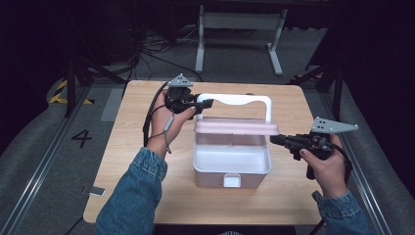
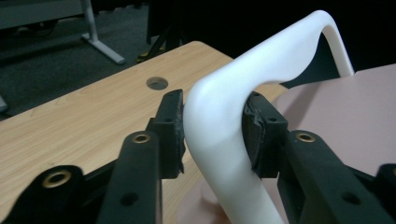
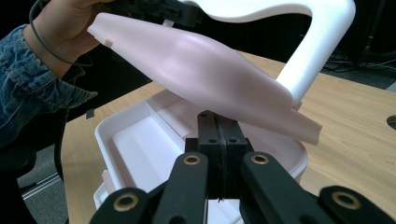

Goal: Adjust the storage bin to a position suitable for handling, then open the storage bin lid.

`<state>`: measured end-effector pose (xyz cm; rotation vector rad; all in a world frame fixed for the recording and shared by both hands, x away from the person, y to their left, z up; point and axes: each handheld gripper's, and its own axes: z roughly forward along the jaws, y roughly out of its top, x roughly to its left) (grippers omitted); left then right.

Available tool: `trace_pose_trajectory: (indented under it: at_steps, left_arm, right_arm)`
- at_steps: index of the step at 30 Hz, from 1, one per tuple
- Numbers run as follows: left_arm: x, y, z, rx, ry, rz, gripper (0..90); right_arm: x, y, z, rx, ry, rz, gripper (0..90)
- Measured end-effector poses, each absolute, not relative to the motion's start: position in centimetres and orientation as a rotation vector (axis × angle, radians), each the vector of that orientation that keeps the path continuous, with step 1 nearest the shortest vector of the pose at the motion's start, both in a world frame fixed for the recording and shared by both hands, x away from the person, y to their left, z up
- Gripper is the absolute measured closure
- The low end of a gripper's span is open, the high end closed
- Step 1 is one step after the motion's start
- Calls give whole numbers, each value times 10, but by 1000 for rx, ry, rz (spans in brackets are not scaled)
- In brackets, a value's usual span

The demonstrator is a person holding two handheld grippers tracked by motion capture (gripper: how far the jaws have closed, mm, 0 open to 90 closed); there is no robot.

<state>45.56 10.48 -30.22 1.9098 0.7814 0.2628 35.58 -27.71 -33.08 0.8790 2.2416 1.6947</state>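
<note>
A pink storage box (image 1: 232, 171) stands mid-table with its white inside showing. Its pink lid (image 1: 237, 128) (image 3: 201, 70) is raised and tilted over the box. The white carry handle (image 1: 244, 99) (image 2: 289, 51) (image 3: 317, 51) stands upright above it. My left gripper (image 1: 208, 104) (image 2: 215, 112) is at the handle's left corner, and both pads lie against the handle. My right gripper (image 1: 274, 139) (image 3: 216, 119) is shut with nothing between its jaws. Its tips sit just under the lid's right edge, and I cannot tell whether they touch it.
The wooden table (image 1: 147, 186) has a round cable hole (image 2: 157, 83) near its far edge. A white latch (image 1: 232, 181) sits on the box's front. A small grey tag (image 1: 96, 191) lies at the table's front-left edge. Behind the table stands a white frame (image 1: 240, 29).
</note>
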Motion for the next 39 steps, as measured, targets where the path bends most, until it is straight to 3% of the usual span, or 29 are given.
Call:
trace_pose_trajectory:
  at_steps: [9,22,39]
  left_arm:
    - [442,129,-298,1867,814,334,428]
    - [410,169,-304,1902,840,380,393]
    - [392,150,-307,1959,658,409,360]
  right_arm:
    - [356,-277,-331,877,2231,1695,900]
    - [361,-276,-325,884,2128,1723,900]
    - [369,-280,-320,923,2021,1758,900]
